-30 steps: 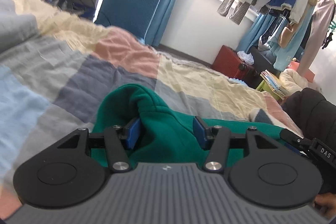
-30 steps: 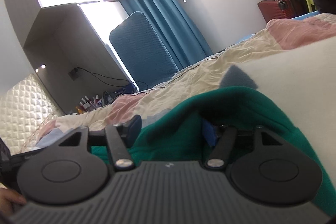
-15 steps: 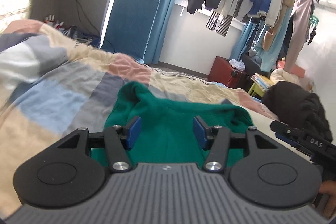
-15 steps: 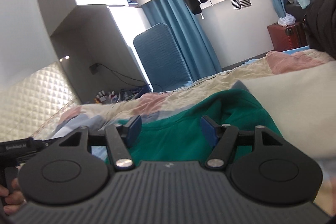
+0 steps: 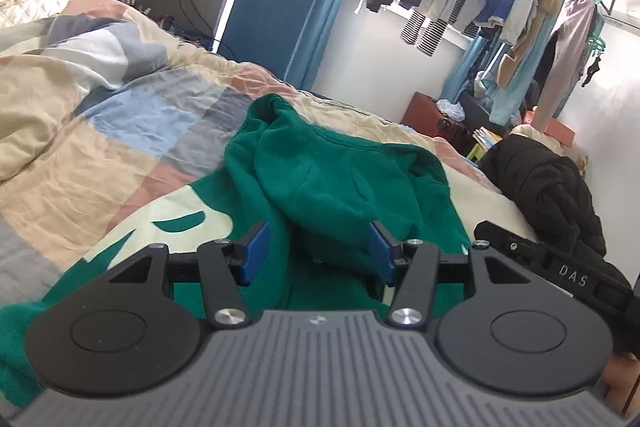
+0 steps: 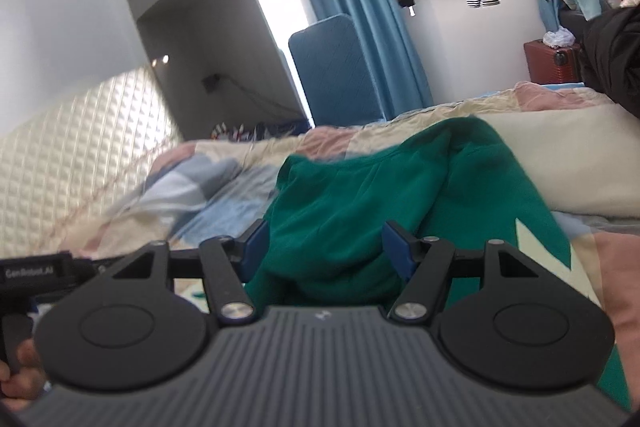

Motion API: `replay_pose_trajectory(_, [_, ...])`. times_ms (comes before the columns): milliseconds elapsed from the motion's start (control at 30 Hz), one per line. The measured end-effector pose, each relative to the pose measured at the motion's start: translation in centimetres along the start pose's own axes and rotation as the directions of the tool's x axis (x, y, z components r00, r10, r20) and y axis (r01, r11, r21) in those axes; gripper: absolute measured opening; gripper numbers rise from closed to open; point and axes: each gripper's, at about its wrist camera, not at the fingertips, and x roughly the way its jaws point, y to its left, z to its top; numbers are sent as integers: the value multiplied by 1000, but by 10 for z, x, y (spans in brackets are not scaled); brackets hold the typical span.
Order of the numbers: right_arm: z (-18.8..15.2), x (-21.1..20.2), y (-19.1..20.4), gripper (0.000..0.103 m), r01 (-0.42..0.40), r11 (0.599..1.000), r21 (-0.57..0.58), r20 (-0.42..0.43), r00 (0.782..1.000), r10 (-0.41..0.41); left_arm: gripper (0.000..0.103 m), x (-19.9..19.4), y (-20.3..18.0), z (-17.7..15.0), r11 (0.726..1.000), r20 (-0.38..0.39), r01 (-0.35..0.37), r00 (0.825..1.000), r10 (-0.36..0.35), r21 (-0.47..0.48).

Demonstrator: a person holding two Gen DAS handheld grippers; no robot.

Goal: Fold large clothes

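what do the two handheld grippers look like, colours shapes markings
Both match: a ribbed grey body, two round black discs, black linkage arms with silver pivot screws, and blue finger pads. Seen from the left gripper, the other unit's black side reads "DAS". Seen from the right gripper, the other's reads "GenRobot.AI".

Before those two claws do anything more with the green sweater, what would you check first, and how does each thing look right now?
1. Left gripper has green sweater cloth between its fingers: ok.
2. Right gripper likewise: ok.
3. Pads actually pinching the cloth: cannot tell.
4. Sweater lying flat: not ok, bunched.
5. Free quilt beyond it: ok.
6. Black jacket apart from the sweater: ok.
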Motion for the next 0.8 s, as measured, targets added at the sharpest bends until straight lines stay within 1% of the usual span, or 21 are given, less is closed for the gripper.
replay_pose_trajectory(33, [-1, 2, 5, 66, 5, 1000, -18, -8, 1000, -5, 60, 0, 3, -1, 1000, 0, 4, 1000, -4, -6])
replay_pose_trajectory(100, [-5, 13, 13, 73, -2, 999, -47, -36, 999, 1, 60, 0, 6, -5, 1000, -5, 13, 1000, -13, -10])
replay_pose_trajectory(133, [-7, 20, 16, 81, -2, 999, -54, -52, 999, -1, 60, 5, 7, -2, 1000, -7, 9, 1000, -9, -9])
replay_pose_trajectory(167, [-10, 27, 19, 84, 1, 998, -56, -65, 998, -5, 60, 7, 9, -4, 1000, -9, 3, 1000, -3, -6])
replay_pose_trajectory(300, [-19, 64, 28, 84, 41, 995, -89, -112, 992, -51, 60, 23, 21, -8, 1000, -41, 3, 999, -3, -17])
replay_pose_trajectory(367, [-25, 85, 30, 84, 42, 994, -100, -150, 987, -57, 60, 30, 25, -7, 1000, -45, 0, 999, -1, -14])
replay_pose_trajectory(400, [-26, 96, 30, 84, 61, 993, -102, -163, 984, -77, 60, 31, 27, -7, 1000, -42, 3, 999, -3, -6])
replay_pose_trajectory(467, [-29, 117, 26, 84, 117, 991, -70, -187, 974, -128, 60, 39, 32, -7, 1000, -44, 1, 999, -1, 0])
replay_pose_trajectory(567, [-33, 144, 17, 83, 158, 987, -21, -217, 963, -158, 60, 53, 44, -7, 1000, -57, 6, 998, -8, -28])
replay_pose_trajectory(633, [-37, 160, 13, 83, 181, 983, -27, -234, 955, -182, 60, 63, 54, -6, 999, -65, -4, 998, 1, -43])
replay_pose_trajectory(700, [-40, 176, 13, 83, 189, 980, -56, -248, 948, -197, 60, 72, 61, -8, 999, -74, -20, 997, 17, -42])
replay_pose_trajectory(733, [-41, 183, 13, 76, 191, 979, -74, -253, 946, -204, 60, 77, 64, -8, 999, -79, -26, 997, 23, -40])
replay_pose_trajectory(767, [-41, 190, 14, 65, 200, 976, -90, -262, 940, -217, 60, 81, 67, -8, 999, -83, -30, 996, 27, -41])
replay_pose_trajectory(800, [-39, 198, 14, 58, 209, 973, -98, -279, 933, -228, 60, 85, 70, -8, 998, -87, -32, 996, 28, -45])
